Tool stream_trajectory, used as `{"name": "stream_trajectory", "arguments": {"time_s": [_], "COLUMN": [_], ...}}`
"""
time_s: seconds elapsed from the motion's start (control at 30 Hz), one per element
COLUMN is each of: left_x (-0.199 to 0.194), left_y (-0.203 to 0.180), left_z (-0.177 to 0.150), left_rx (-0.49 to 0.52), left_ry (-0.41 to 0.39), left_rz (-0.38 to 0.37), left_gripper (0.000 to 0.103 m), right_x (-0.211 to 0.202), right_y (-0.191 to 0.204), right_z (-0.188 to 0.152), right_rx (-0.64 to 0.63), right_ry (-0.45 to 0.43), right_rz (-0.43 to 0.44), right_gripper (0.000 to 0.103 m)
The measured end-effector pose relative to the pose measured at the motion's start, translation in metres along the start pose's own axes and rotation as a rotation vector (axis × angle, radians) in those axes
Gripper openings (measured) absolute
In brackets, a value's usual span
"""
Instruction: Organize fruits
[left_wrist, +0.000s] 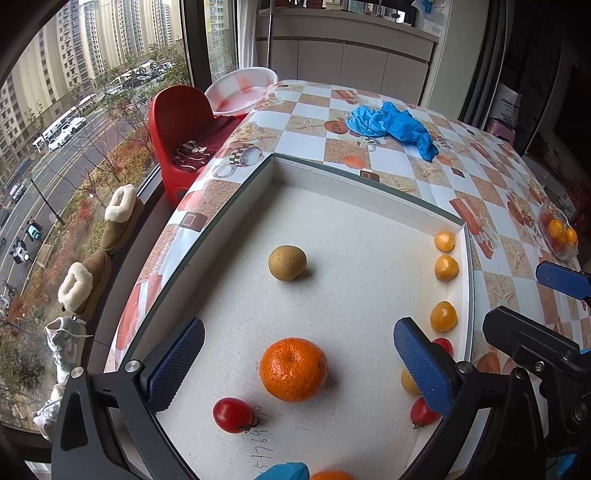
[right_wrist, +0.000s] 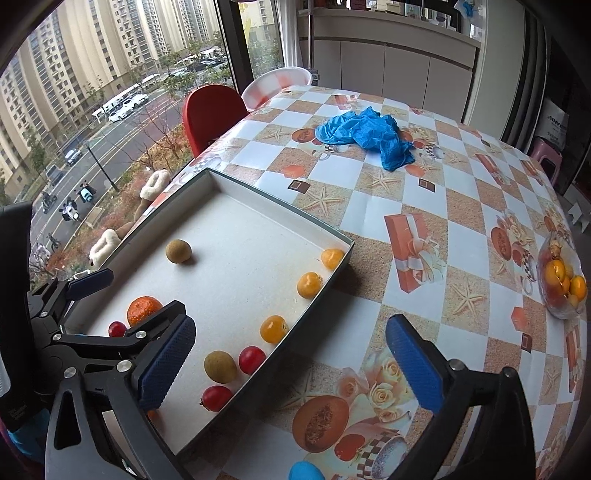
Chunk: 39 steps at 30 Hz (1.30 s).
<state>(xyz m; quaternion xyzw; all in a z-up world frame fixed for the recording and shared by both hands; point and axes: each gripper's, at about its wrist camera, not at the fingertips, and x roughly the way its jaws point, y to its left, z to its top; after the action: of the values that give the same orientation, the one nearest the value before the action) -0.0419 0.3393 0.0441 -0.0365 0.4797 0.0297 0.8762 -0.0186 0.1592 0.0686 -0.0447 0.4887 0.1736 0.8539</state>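
A shallow white tray (left_wrist: 369, 192) (right_wrist: 280, 206) holds the fruit. In the left wrist view my left gripper (left_wrist: 299, 363) is open and empty, its pads on either side of a tangerine (left_wrist: 293, 369) (right_wrist: 143, 308). A red cherry tomato (left_wrist: 233, 414) lies in front of it and a brown longan (left_wrist: 287, 263) (right_wrist: 178, 251) lies farther back. Three yellow-orange small fruits (left_wrist: 446, 267) line the right wall. My right gripper (right_wrist: 291, 365) is open and empty above the tray's right edge, near a longan (right_wrist: 220, 366) and two cherry tomatoes (right_wrist: 252, 360).
A blue crumpled glove (left_wrist: 393, 125) (right_wrist: 365, 134) lies on the checked tablecloth beyond the tray. A clear bag of fruit (left_wrist: 559, 236) (right_wrist: 561, 284) sits at the table's right edge. A red chair (left_wrist: 184, 125) and white basin (left_wrist: 240, 90) stand by the window at left.
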Motion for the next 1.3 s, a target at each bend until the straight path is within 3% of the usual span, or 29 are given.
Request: {"name": "stream_trajectory", "arguments": {"time_s": [0.53, 1.3], "left_x": [-0.01, -0.021], "left_y": [-0.006, -0.016], "left_z": [-0.019, -0.025], "left_rx": [0.033, 0.073], "left_ry": [0.039, 0.024], "left_rz": [0.024, 0.044], "left_gripper": [0.103, 0.103], "right_x": [-0.007, -0.016], "right_y": [0.003, 0.002], "right_z": [-0.01, -0.017], "right_rx": [-0.027, -0.031], "right_ry": [0.027, 0.024], "right_rz": [-0.005, -0.01], "right_gripper": [0.103, 0.103]}}
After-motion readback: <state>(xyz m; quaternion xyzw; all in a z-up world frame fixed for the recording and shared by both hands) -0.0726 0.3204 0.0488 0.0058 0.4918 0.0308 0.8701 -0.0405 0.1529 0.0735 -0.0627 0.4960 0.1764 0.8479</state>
